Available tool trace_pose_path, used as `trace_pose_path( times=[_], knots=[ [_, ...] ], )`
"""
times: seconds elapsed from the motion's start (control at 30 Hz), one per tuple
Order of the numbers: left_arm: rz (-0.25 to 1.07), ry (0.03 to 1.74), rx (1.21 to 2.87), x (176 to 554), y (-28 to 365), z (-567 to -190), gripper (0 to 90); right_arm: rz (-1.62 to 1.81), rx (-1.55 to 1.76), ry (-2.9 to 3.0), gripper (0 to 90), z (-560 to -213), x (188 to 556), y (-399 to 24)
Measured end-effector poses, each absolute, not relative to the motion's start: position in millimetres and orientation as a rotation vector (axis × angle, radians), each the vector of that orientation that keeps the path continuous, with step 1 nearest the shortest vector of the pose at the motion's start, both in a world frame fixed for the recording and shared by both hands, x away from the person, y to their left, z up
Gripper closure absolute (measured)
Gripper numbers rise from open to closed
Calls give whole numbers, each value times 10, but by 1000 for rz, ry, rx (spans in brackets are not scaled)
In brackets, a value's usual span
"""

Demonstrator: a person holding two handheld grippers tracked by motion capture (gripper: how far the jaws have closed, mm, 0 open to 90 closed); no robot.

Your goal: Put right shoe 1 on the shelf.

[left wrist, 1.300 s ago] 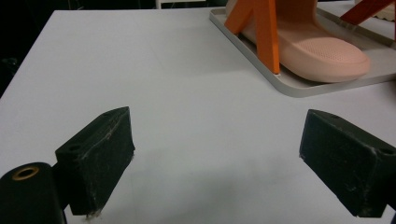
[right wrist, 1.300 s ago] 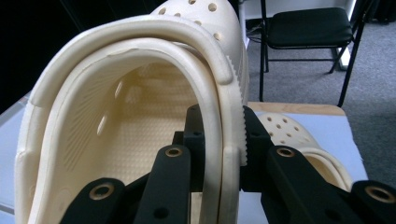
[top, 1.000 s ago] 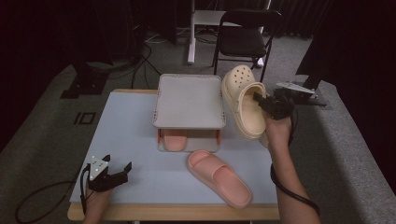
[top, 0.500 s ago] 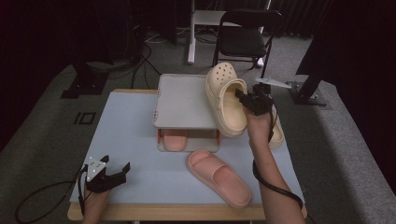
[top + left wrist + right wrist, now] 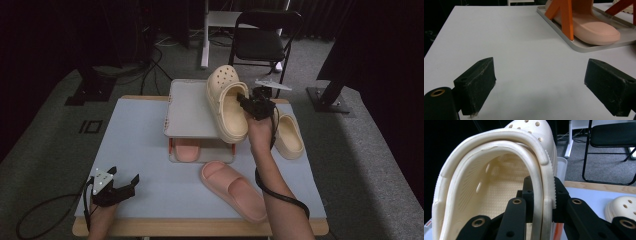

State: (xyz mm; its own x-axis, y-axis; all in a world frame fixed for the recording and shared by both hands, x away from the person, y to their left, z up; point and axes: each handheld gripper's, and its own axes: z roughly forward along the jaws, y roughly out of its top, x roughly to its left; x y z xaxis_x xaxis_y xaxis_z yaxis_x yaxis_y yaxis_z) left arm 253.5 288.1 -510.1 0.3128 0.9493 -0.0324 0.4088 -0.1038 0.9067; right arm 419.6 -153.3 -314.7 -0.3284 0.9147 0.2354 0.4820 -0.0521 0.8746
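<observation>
The tabletop [image 5: 145, 145] is carrying everything, and it is lying pale and flat in front of you. At the middle of its far edge the grey two-level rack [image 5: 192, 107] is standing on orange legs, with its upper tray bare on the left part. On the lower tray, under that cover, one pink slide sandal [image 5: 594, 30] is lying; in the left gripper view you are seeing it behind an orange leg.

You are holding the cream clog [image 5: 227, 102] in the air above the right part of the rack's upper tray, tilted, with its holed toe pointing to the far edge. The second pink slide sandal [image 5: 232, 190] is lying near the front edge, right of the middle, just beside your right forearm. The other cream clog [image 5: 289, 134] is resting near the right edge, behind your right hand.

Your right tongs [image 5: 248, 104] are gripping the cream clog: in the right gripper view the two black jaws are pressing on the side wall of its opening, one inside and one outside. Your left tongs [image 5: 121, 181] are resting at the front left corner, wide open, with nothing between the jaws.
</observation>
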Motion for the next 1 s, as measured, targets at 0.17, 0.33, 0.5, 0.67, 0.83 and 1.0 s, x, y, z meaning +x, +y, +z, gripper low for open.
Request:
trace_pose_path(
  times=[0.17, 0.33, 0.5, 0.67, 0.83, 1.0],
  knots=[
    [752, 1238, 1683, 2530, 2887, -5099, 98, 1353, 1470, 1811, 773, -3142, 4237, -1400],
    [751, 1234, 1684, 2527, 2886, -5100, 98, 1351, 1472, 1810, 773, -3147, 4281, -1287],
    [749, 1232, 1681, 2521, 2887, -5098, 98, 1349, 1482, 1801, 772, -3162, 4333, -1181],
    [750, 1227, 1677, 2517, 2883, -5095, 98, 1344, 1487, 1803, 772, -3191, 4383, -1065],
    [752, 1225, 1681, 2509, 2883, -5091, 98, 1345, 1495, 1801, 772, -3233, 4432, -971],
    [751, 1223, 1681, 2508, 2883, -5091, 98, 1341, 1501, 1800, 772, -3264, 4485, -858]
  ],
)
